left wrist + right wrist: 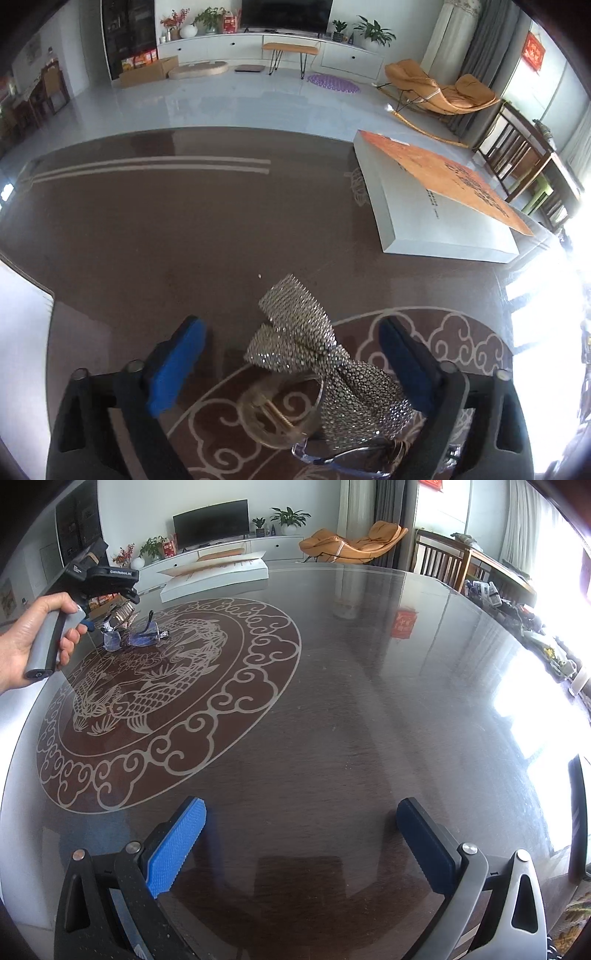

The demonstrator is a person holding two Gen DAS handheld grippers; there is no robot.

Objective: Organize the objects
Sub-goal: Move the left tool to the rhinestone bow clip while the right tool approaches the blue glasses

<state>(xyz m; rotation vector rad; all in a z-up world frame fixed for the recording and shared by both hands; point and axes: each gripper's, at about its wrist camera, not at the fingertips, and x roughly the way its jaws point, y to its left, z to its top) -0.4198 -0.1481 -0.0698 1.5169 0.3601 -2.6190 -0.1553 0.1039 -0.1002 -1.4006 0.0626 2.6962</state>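
A sparkly silver bow hair clip [325,362] with a clear round clasp lies on the dark table between the wide-apart blue pads of my left gripper [291,354], touching neither pad that I can see. Glasses [354,456] lie just behind it at the frame's bottom. A white and orange book [436,199] lies far right. In the right wrist view the left gripper [110,605] hovers over the bow [123,613] and the glasses [142,635]. My right gripper [301,834] is open and empty above bare table.
The round dark table [369,701] has a dragon medallion pattern [166,686] on its left half. The book [214,574] lies at the far edge. Wooden chairs [439,561] and a cluttered side table stand to the right.
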